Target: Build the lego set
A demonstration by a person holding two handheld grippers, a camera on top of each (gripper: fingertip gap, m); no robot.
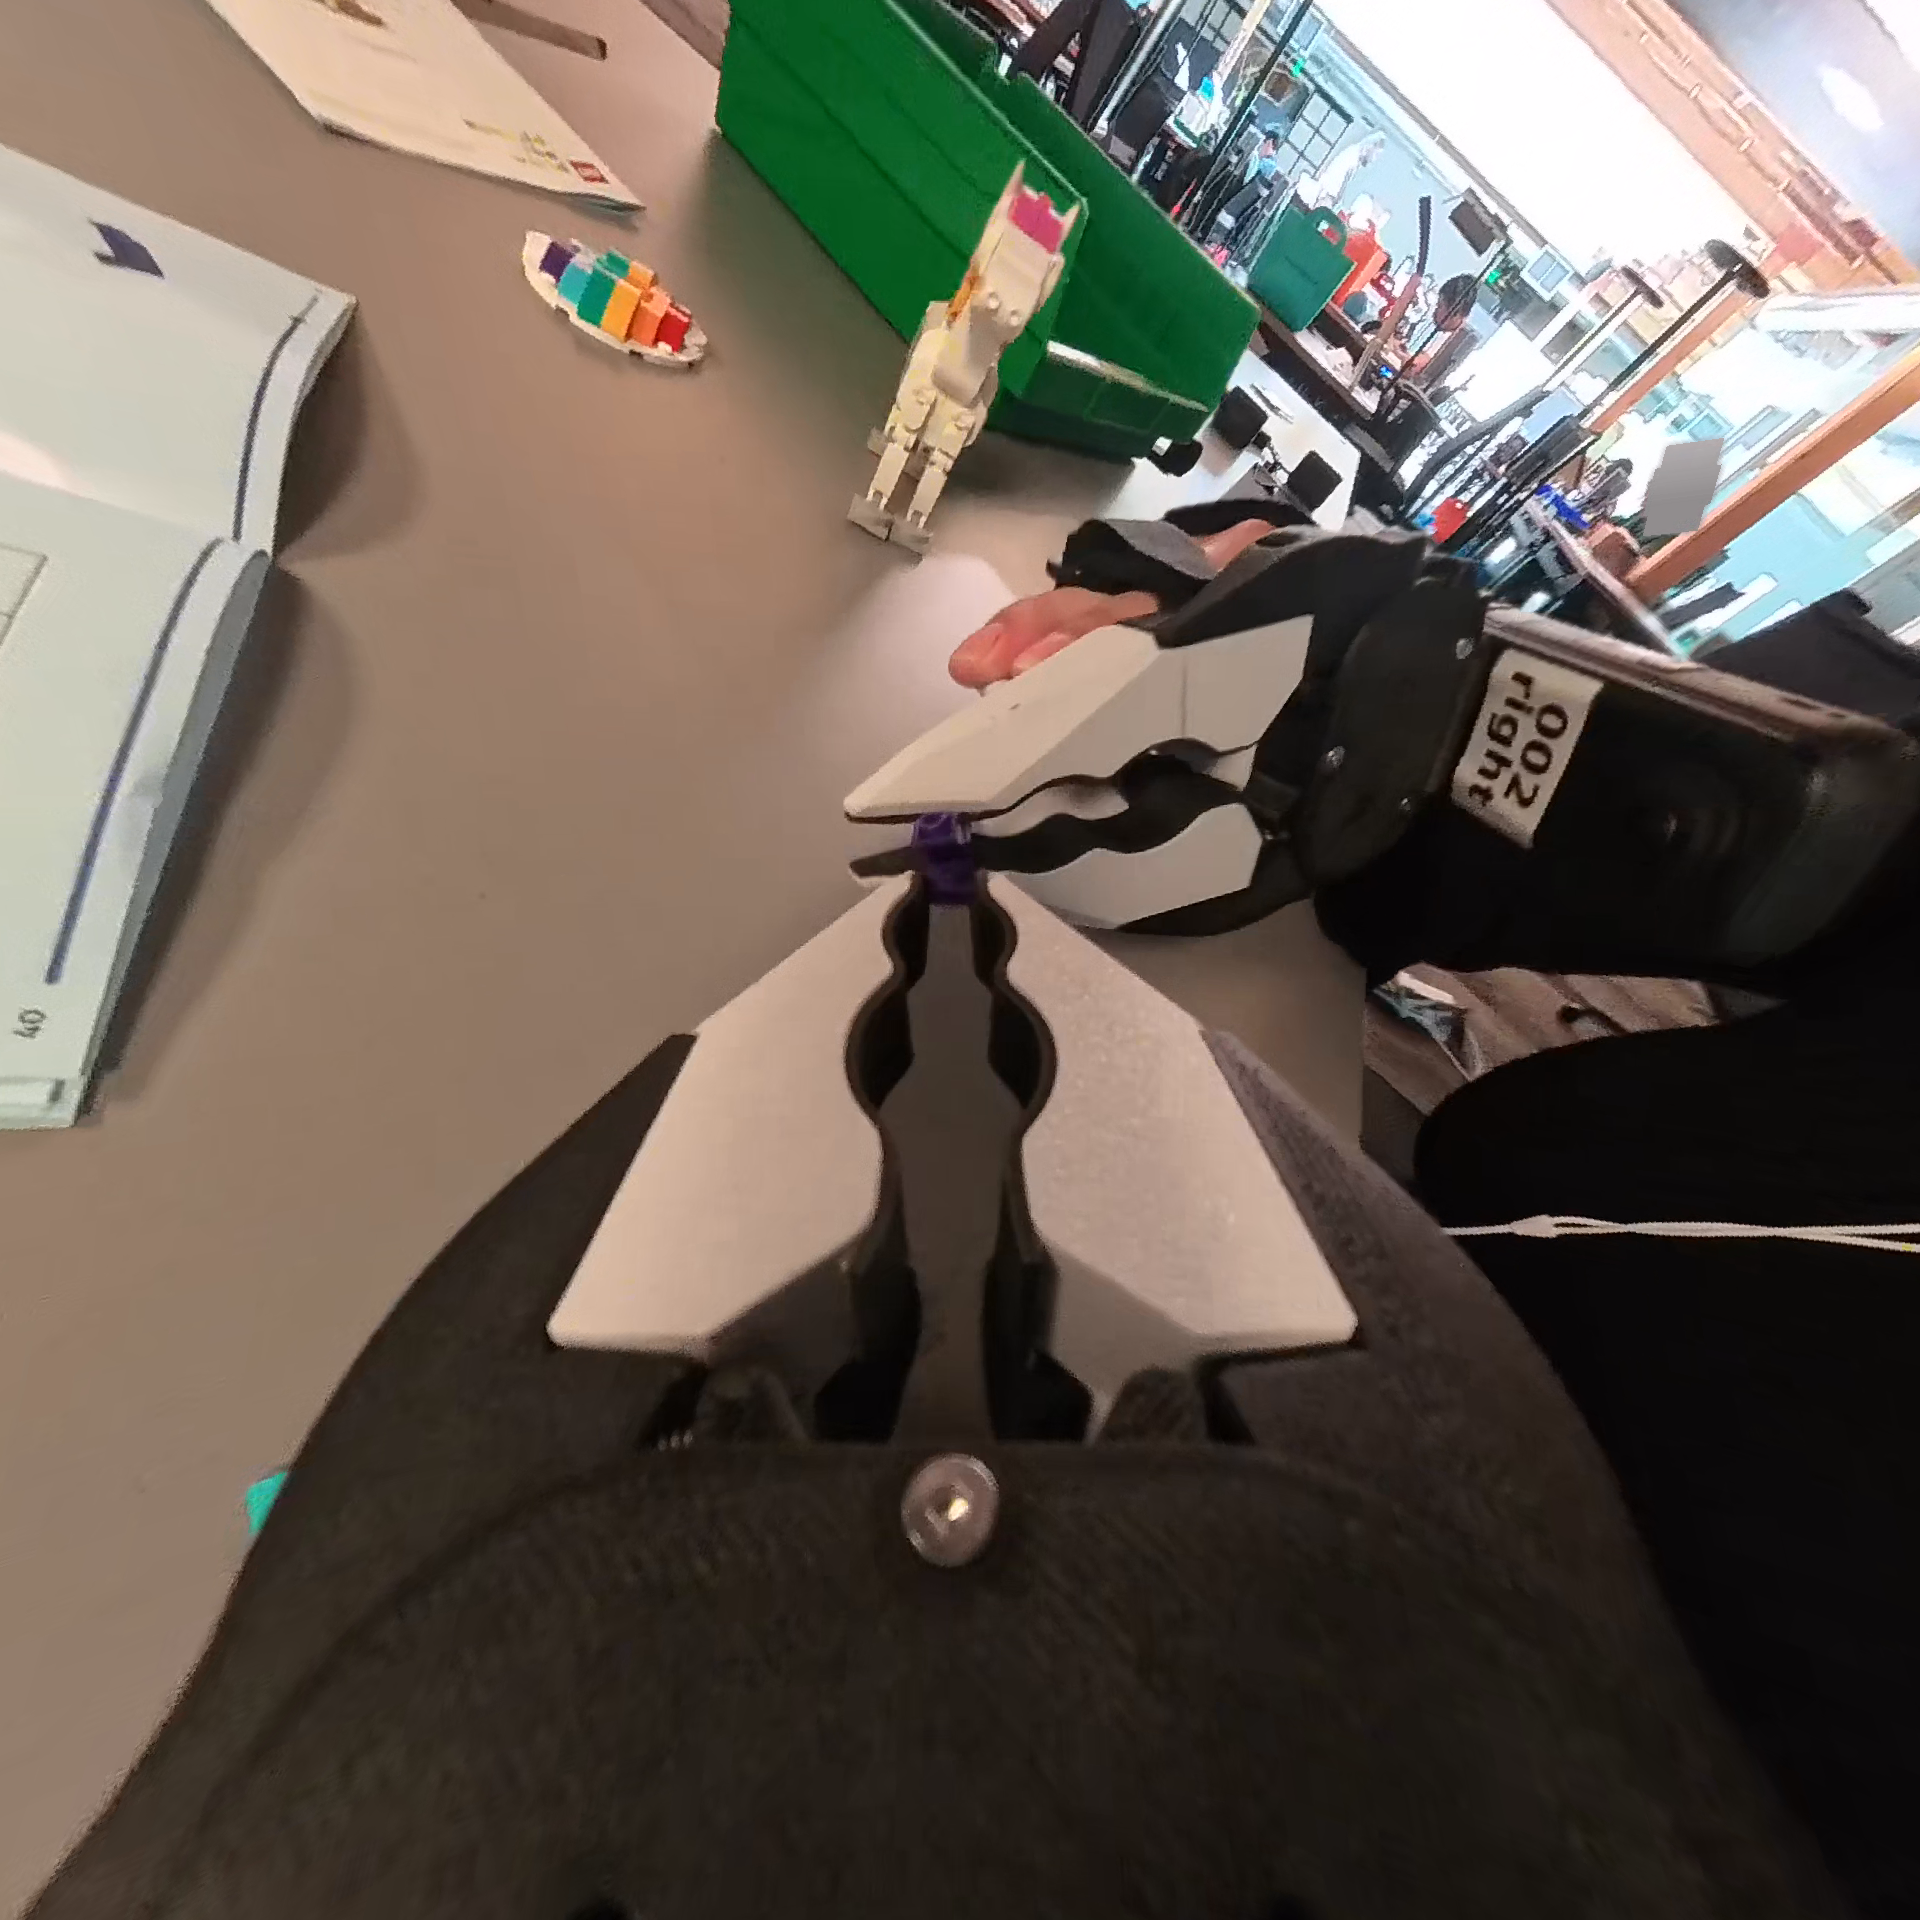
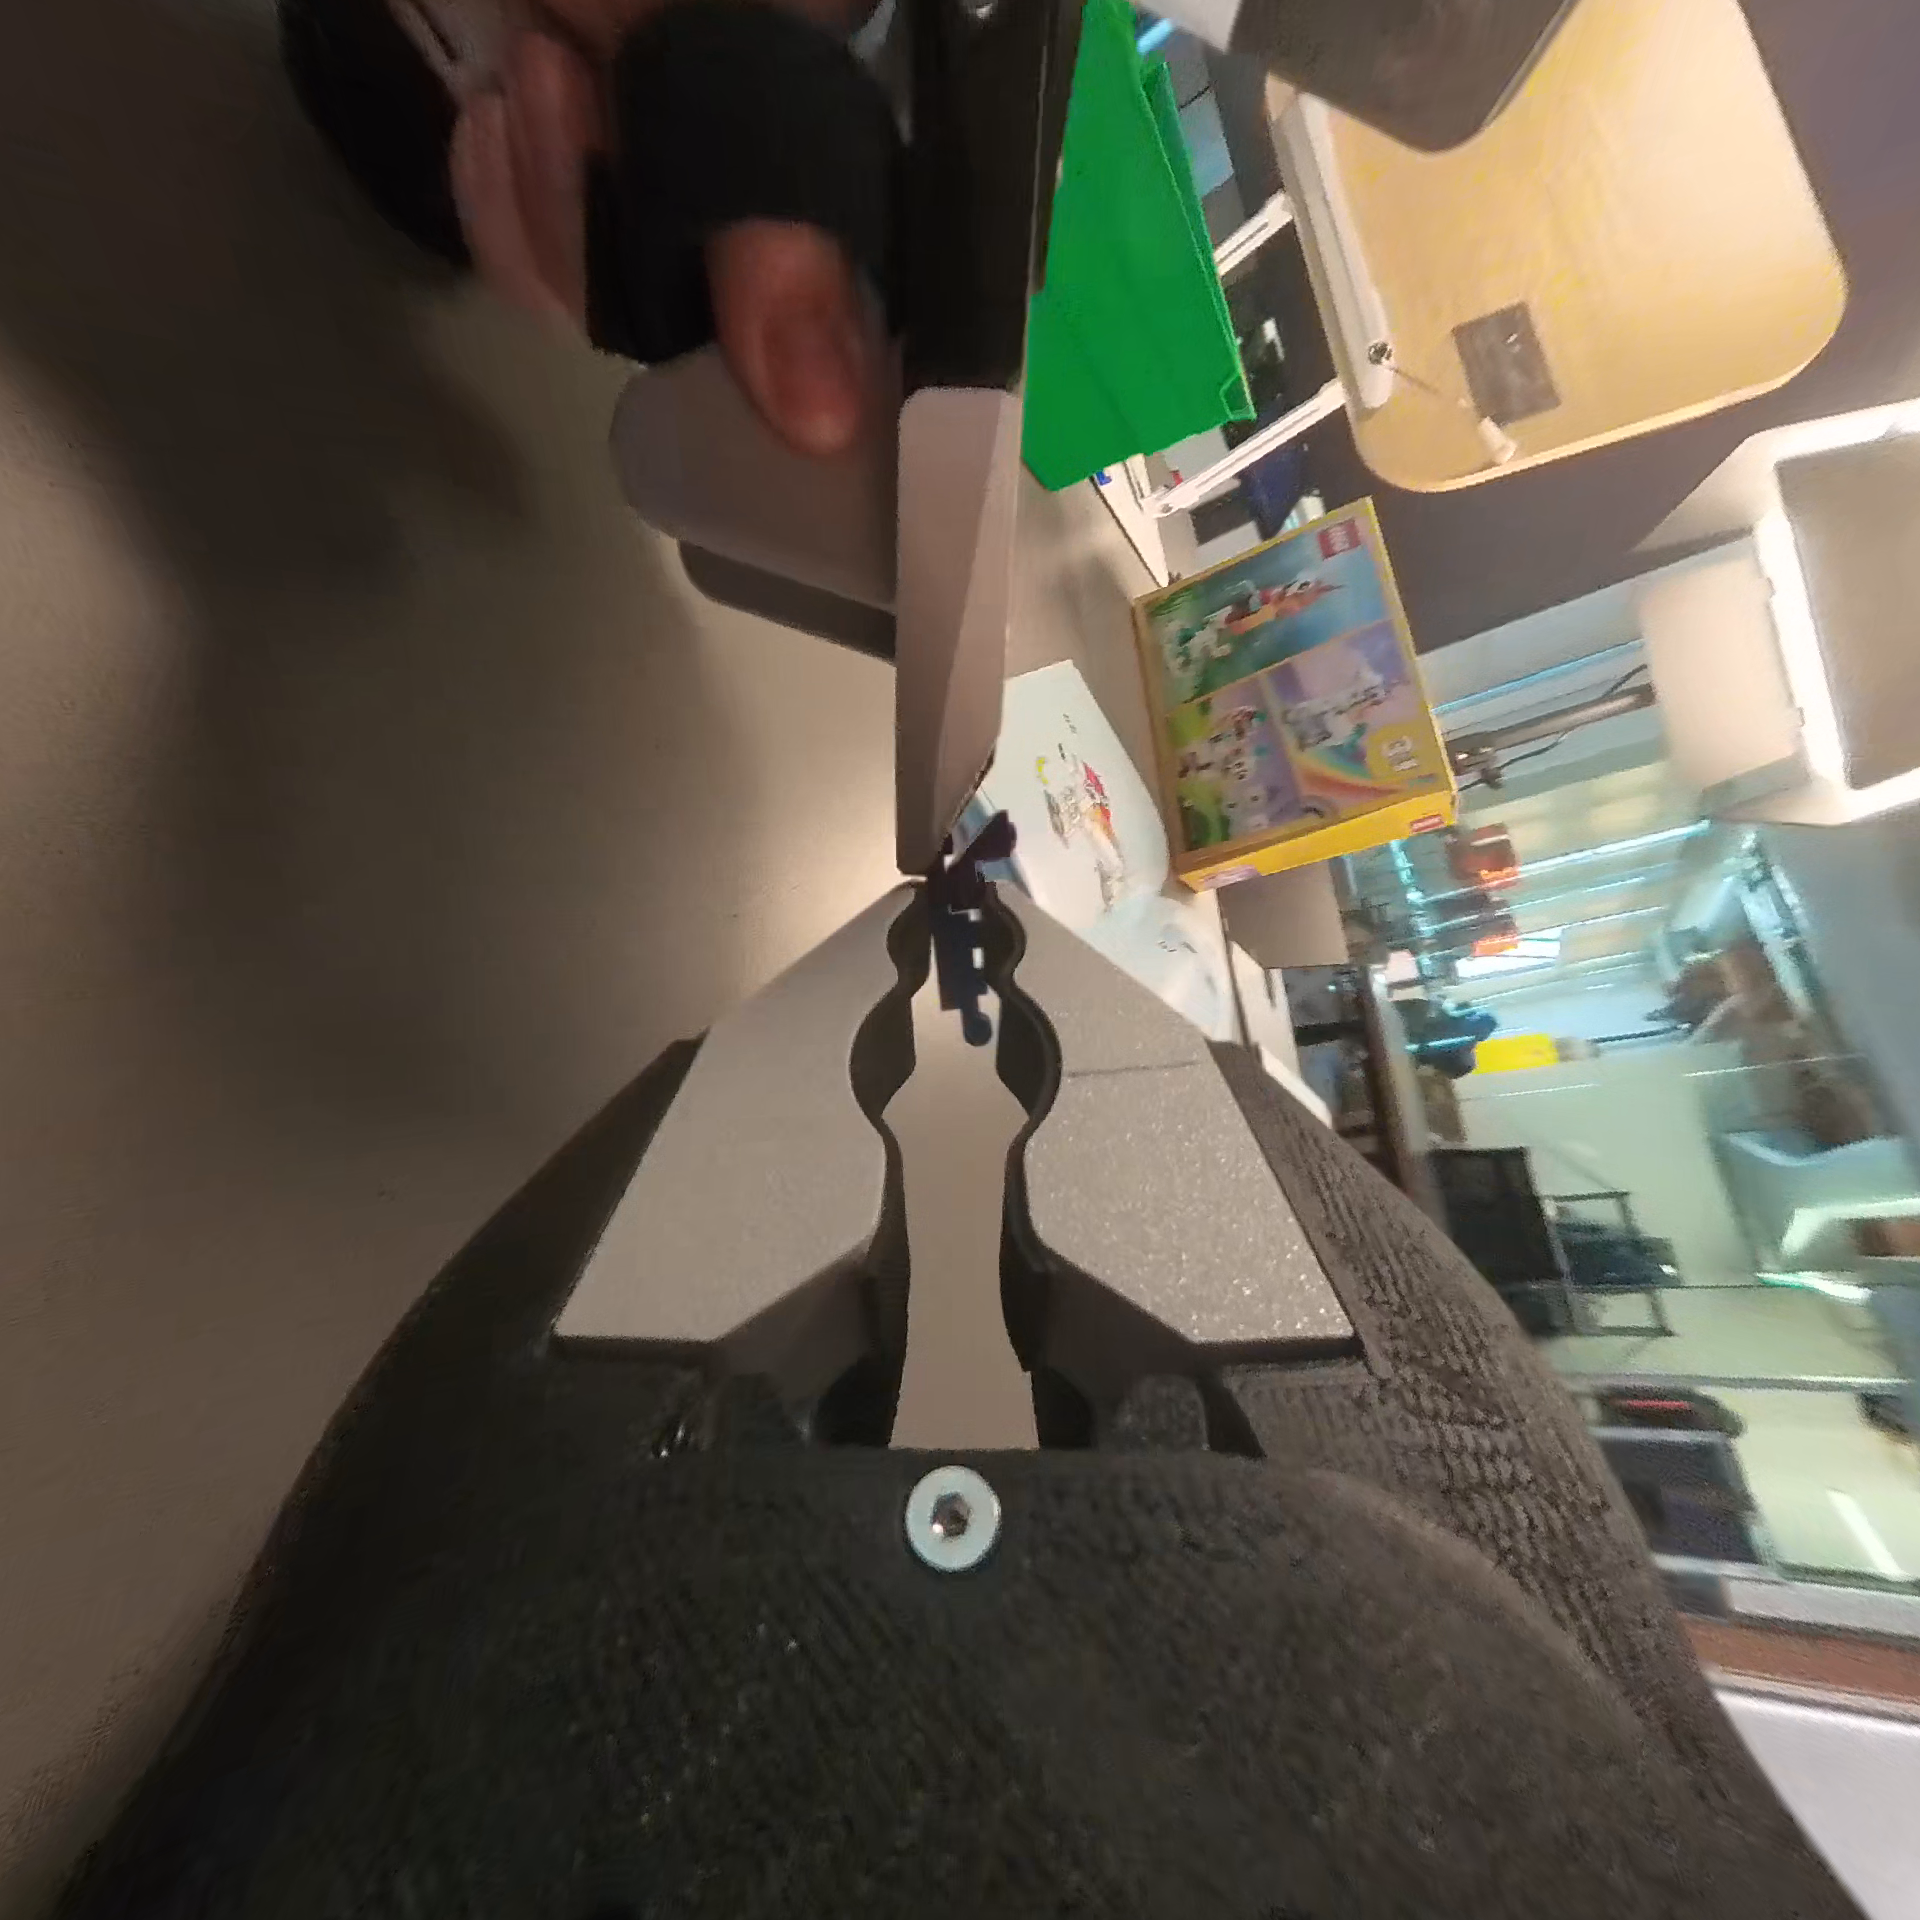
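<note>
A small purple lego piece (image 1: 941, 854) is pinched between both grippers above the grey table (image 1: 582, 727). My left gripper (image 1: 943, 896) is shut on its near end. My right gripper (image 1: 864, 837) comes in from the right, turned sideways, and is shut on the same piece. In the right wrist view the dark purple-blue piece (image 2: 961, 935) sits between my right gripper's tips (image 2: 954, 902), and the left gripper (image 2: 923, 854) reaches down from above to meet it. I cannot tell whether it is one piece or two joined. A white lego animal model (image 1: 966, 364) stands farther back.
A white plate with a rainbow of coloured bricks (image 1: 615, 299) lies at the back left. Open instruction booklets (image 1: 135, 623) (image 1: 436, 94) lie at the left. Green bins (image 1: 914, 166) stand behind the model. The yellow lego box (image 2: 1299, 707) stands on the table past a booklet (image 2: 1081, 790). Only a small space, under 4 cm, lies between the two pairs of fingers. The white lego animal model (image 1: 966, 364) is about 25 cm from both grippers' fingertips.
</note>
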